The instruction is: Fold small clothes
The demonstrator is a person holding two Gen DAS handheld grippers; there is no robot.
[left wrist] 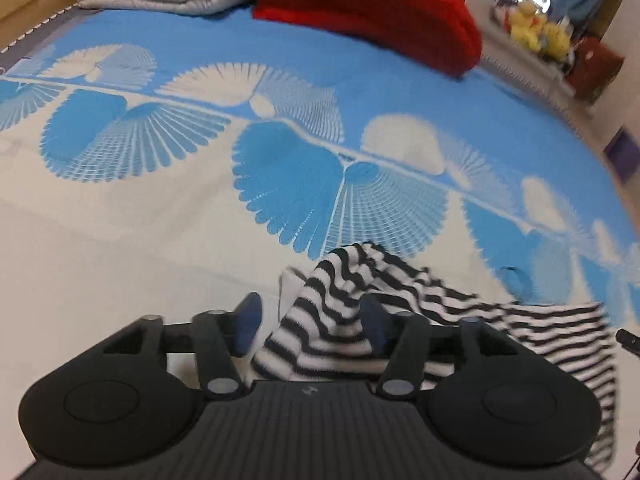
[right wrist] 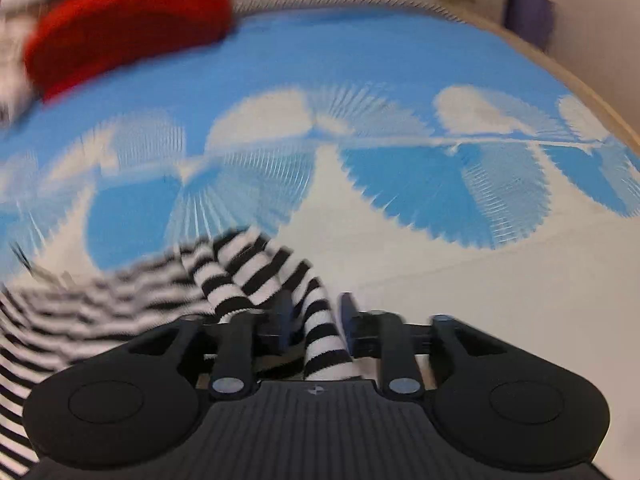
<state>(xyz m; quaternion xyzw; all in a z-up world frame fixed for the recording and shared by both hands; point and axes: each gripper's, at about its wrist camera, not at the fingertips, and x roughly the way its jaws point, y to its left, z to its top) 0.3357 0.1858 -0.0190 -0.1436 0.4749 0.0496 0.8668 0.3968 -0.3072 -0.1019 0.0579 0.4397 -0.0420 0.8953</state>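
Matte black left gripper (left wrist: 310,322) along lower edge of frame: ribbed centre plate with small pale logo, round disc housing either side, two link bars with silver rivets, dark blue pads (left wrist: 246,326) at fingertips. Right gripper (right wrist: 316,320) across bottom of frame, same black build, rivets, blue pads (right wrist: 347,318).

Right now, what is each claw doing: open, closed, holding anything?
Left claw: open, striped garment bunched between its fingers, not pinched.
Right claw: partly open, a fold of the striped garment between its fingers; grip cannot be told.
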